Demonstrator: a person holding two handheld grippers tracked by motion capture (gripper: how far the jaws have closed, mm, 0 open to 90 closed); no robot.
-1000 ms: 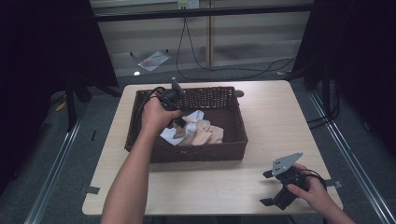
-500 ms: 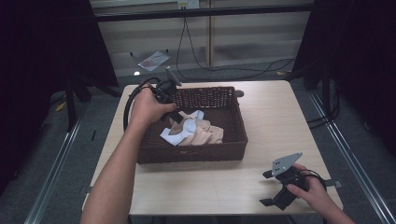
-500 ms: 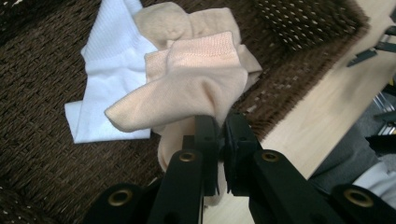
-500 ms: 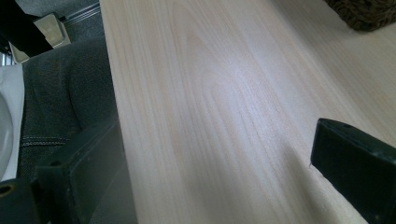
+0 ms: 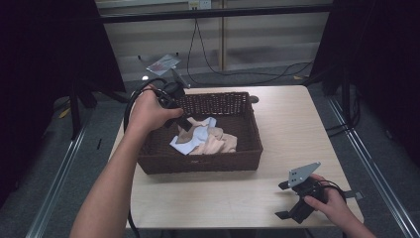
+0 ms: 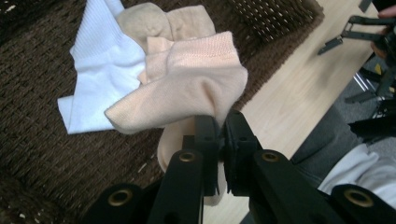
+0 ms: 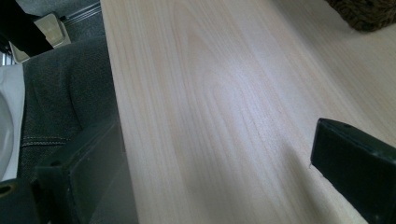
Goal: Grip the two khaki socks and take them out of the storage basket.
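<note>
The left gripper [image 6: 220, 135], jaws pinched shut on one edge of the peach sock [image 6: 187, 88] hanging above the basket [image 5: 250, 148], could lose it — the hold is thin — while the right gripper [image 5: 297, 198] rests wide open and empty beside the basket.

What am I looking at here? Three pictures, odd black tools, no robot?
No robot: a person holds a two-jaw tool in each hand. The high view looks down on a wooden table with a dark wicker basket of socks. The other two pictures come from cameras riding on the tools. The left tool is shut on a peach sock, lifted over the basket; a white sock lies below. The right tool rests near the table's front edge, jaws open, holding nothing.
</note>
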